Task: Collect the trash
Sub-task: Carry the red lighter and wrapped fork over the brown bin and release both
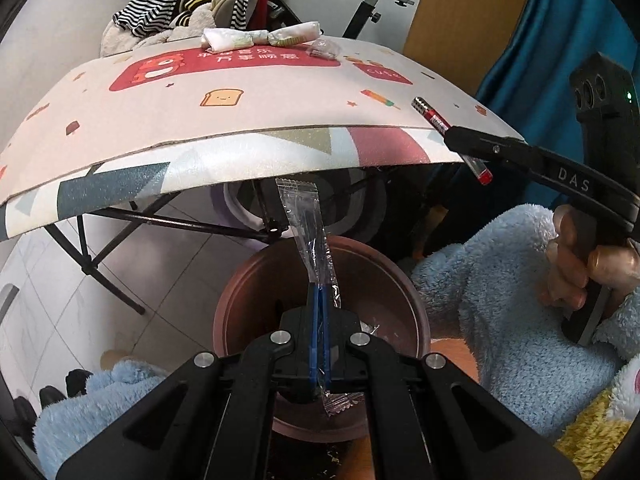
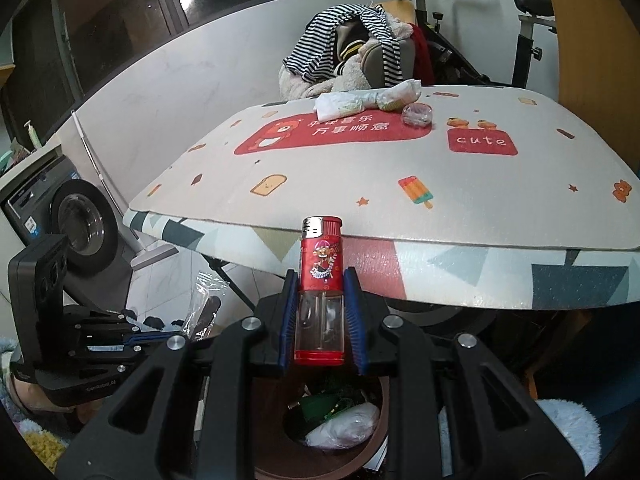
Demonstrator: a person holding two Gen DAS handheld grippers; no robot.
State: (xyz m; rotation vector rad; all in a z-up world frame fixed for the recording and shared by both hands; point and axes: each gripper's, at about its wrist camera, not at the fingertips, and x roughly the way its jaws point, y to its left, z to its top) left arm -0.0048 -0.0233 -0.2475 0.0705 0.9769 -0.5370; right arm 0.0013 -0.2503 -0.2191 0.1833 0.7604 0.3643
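Left tool (image 1: 319,300) clamped on a clear plastic wrapper (image 1: 310,232), brown bin (image 1: 256,280) directly beneath it. Right tool (image 2: 320,280) grips a red lighter (image 2: 321,264) upright, the patterned surface (image 2: 480,176) just ahead

The left wrist view is taken from just behind the left gripper (image 1: 319,320), facing steeply down along its fingers (image 1: 313,344) into a brown bin (image 1: 404,280) close below, with the worktop (image 1: 240,112) edge seen overhead and beyond. The right wrist view is taken from behind the right gripper (image 2: 320,308), tilted less steeply, so the worktop (image 2: 480,176) top is seen nearer and fuller, and the bin (image 2: 380,408) only beneath the fingers (image 2: 354,320). Both views share the worktop, the bin, and the clothes pile (image 1: 180,4) behind; each gripper is caught at the edge of the other's view.
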